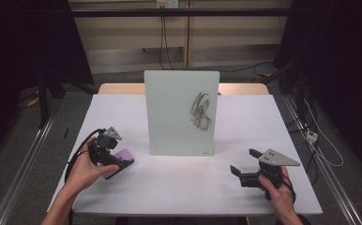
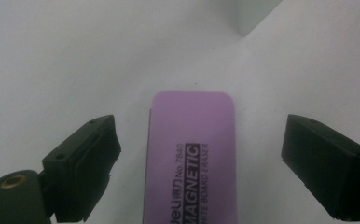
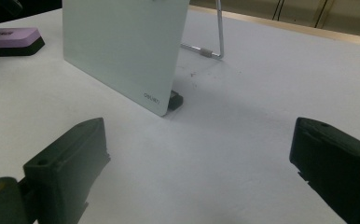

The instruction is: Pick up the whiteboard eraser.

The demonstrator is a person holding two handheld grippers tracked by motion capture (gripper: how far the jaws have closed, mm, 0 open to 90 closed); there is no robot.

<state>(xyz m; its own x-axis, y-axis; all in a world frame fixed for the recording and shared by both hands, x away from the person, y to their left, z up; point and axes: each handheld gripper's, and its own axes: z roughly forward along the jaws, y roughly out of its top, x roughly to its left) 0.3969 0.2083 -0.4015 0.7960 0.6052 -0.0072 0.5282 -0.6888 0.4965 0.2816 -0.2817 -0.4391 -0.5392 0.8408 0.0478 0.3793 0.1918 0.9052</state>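
At the lower left of the high view, the left gripper (image 1: pixel 115 160) hangs over a flat purple rectangular whiteboard eraser (image 1: pixel 119 162) that lies on the white desk (image 1: pixel 179 183), just left of the board's lower corner. In the left gripper view the eraser (image 2: pixel 190 158), printed "MAGNETIC", sits between the two black jaws, which stand wide apart with bare desk showing on each side of it; neither pad touches it. An upright pale green glass whiteboard (image 1: pixel 181 112) stands in the middle of the desk, with a black scribble (image 1: pixel 201 110) on its right half. At the lower right of the high view, the right gripper (image 1: pixel 243 162) is held in the person's hand, jaws spread wide with nothing between them, pointing toward the board. The right gripper view shows the board's lower corner (image 3: pixel 122 51), its thin wire stand (image 3: pixel 213 46) behind, and the eraser (image 3: pixel 10 39) at the upper left.
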